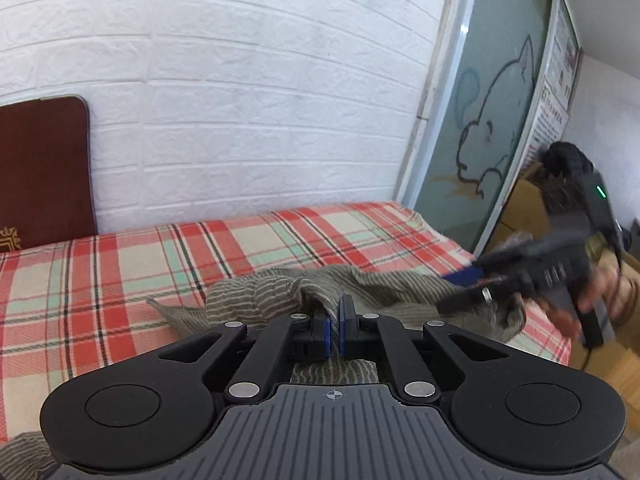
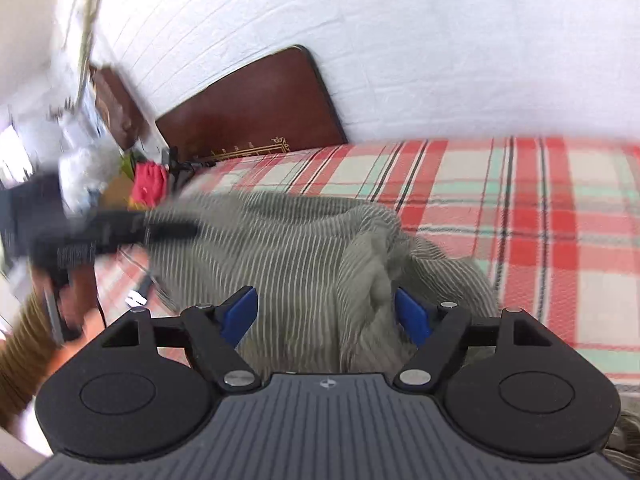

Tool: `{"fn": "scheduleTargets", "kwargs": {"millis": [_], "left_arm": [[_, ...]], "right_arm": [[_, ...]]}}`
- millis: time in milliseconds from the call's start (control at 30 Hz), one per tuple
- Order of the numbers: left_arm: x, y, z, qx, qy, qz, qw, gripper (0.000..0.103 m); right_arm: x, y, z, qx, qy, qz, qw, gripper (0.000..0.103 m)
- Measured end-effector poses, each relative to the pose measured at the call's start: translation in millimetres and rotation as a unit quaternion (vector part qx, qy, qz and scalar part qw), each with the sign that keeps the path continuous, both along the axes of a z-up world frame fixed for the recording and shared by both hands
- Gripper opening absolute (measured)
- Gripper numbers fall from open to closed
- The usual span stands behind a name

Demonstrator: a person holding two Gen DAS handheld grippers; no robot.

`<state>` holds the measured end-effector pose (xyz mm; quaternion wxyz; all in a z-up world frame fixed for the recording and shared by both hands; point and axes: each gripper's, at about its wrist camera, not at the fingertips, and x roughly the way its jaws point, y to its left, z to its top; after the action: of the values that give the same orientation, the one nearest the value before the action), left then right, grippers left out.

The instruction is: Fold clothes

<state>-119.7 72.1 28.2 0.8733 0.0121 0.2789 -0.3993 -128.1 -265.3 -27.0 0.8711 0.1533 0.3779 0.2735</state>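
Striped garment (image 1: 276, 292) in left tongs (image 1: 335, 320)

Right gripper (image 2: 326, 316) seen with jaws spread, striped garment (image 2: 288, 256) bunched between and ahead; left gripper (image 2: 132, 232) blurred at far left, plaid bedcover (image 2: 520, 200) beyond.

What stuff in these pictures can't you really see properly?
- What kind of clothing the striped garment is: bunched up in both views, partly hidden under the left gripper.
- The person's hand in the left wrist view: motion blurred and half behind the right gripper.
- The poster writing: too small.
- The shelf clutter in the right wrist view: blurred.
- The dark red cushion: cut by the frame edge.
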Motion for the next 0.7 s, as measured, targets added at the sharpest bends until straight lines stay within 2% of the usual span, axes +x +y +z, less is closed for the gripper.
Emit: {"fn": "scheduleTargets", "kwargs": {"millis": [200, 233, 267, 300, 333, 433, 567, 700], "left_arm": [[-5, 3, -14, 0.020, 0.009, 0.001, 0.9997, 0.000], [-4, 2, -15, 0.025, 0.009, 0.005, 0.9996, 0.000], [-2, 2, -16, 0.030, 0.010, 0.008, 0.9995, 0.000], [0, 2, -17, 0.034, 0.010, 0.012, 0.9993, 0.000], [1, 2, -19, 0.039, 0.011, 0.016, 0.9991, 0.000], [11, 1, -14, 0.042, 0.002, 0.031, 0.9987, 0.000], [39, -2, 17, 0.012, -0.035, 0.059, 0.9976, 0.000], [77, -16, 42, 0.002, -0.074, 0.092, 0.9930, 0.000]], "right_arm": [[23, 10, -7, -0.021, 0.032, 0.018, 0.999, 0.079], [27, 12, -8, -0.024, 0.037, 0.021, 0.999, 0.078], [31, 13, -9, -0.028, 0.042, 0.024, 0.998, 0.072], [35, 15, -10, -0.031, 0.048, 0.027, 0.998, 0.031], [39, 17, -11, -0.035, 0.053, 0.030, 0.998, 0.008], [49, 21, -8, -0.046, 0.057, 0.034, 0.997, 0.008], [50, 18, 44, -0.066, -0.041, 0.003, 0.997, 0.007], [56, 14, 90, -0.084, -0.126, -0.031, 0.988, 0.007]]}}
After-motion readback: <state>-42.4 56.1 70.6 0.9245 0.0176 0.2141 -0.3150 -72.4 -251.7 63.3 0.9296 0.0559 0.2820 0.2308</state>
